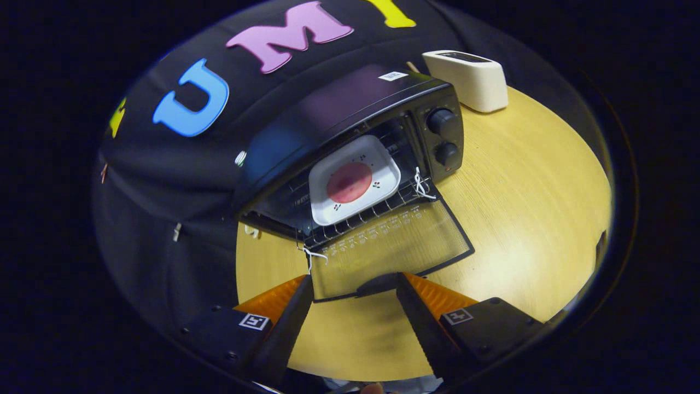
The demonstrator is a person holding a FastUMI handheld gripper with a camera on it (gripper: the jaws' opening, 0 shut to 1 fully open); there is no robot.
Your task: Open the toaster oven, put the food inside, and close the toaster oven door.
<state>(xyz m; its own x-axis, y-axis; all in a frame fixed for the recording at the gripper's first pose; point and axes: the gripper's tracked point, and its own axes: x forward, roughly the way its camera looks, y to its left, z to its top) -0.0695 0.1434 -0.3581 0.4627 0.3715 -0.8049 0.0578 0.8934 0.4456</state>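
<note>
Toaster oven (350, 142) sits on the table (536, 197), door (391, 249) dropped flat toward me, plate (354, 180) with food on the rack. My gripper (354, 290) is spread open, door handle (377, 284) right between the fingertips, so I'd lift it next.

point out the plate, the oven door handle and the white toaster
plate (354, 187): gripper view, on its red centre
oven door handle (377, 284): gripper view, mid-bar, between the open tongs
white toaster (474, 82): gripper view, its side wall
</note>
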